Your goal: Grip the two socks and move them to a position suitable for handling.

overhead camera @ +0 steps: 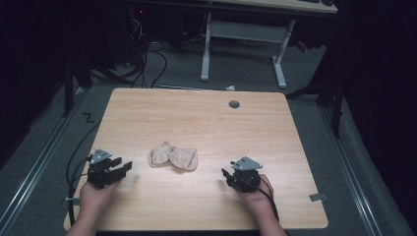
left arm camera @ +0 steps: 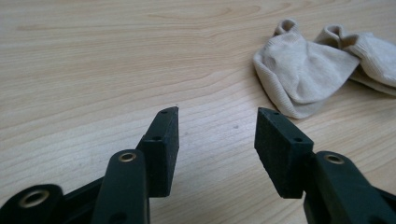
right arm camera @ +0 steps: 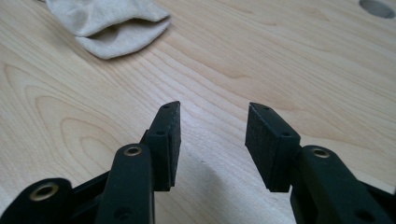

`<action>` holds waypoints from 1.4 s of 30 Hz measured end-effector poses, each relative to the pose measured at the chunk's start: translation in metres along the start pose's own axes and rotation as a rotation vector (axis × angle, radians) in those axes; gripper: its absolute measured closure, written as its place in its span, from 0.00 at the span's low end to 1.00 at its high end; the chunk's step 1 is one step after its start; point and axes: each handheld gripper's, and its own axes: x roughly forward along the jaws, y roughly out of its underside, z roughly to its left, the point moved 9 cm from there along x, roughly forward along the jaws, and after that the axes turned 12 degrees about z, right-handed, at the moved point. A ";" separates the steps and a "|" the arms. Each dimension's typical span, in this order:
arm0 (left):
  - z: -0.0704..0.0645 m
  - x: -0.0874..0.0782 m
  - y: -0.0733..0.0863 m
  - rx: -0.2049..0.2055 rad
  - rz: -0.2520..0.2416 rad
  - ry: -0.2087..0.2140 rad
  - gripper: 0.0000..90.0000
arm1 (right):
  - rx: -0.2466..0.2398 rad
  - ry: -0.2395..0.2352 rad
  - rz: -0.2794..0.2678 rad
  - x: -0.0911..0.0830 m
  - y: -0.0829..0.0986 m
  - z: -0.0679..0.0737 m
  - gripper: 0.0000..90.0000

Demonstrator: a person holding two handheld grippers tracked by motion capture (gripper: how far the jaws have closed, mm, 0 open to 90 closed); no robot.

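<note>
Two beige socks [overhead camera: 173, 158] lay bunched together near the middle of the wooden table [overhead camera: 206, 123]. The left gripper [left arm camera: 217, 135] and the right gripper [right arm camera: 212, 133] sat low over the table on either side of them, jaws spread, holding nothing.

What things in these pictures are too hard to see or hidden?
1. Socks: the high view is too small to show whether they overlap or just touch.
2. Right sock: cut off by the right edge of the left gripper view.
3. Sock: cut off by the top edge of the right gripper view.
4. Grey round spot on the table: too small to tell hole or cap.
</note>
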 end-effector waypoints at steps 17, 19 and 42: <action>-0.022 0.000 -0.005 0.038 -0.018 0.039 0.49 | 0.001 -0.005 -0.010 0.000 0.008 -0.003 0.66; -0.023 -0.001 -0.002 0.035 -0.009 0.039 0.49 | 0.013 -0.012 -0.020 0.000 0.005 -0.003 0.66; -0.027 -0.001 0.000 0.053 -0.006 0.056 0.51 | -0.077 -0.110 0.022 0.045 -0.093 0.045 1.00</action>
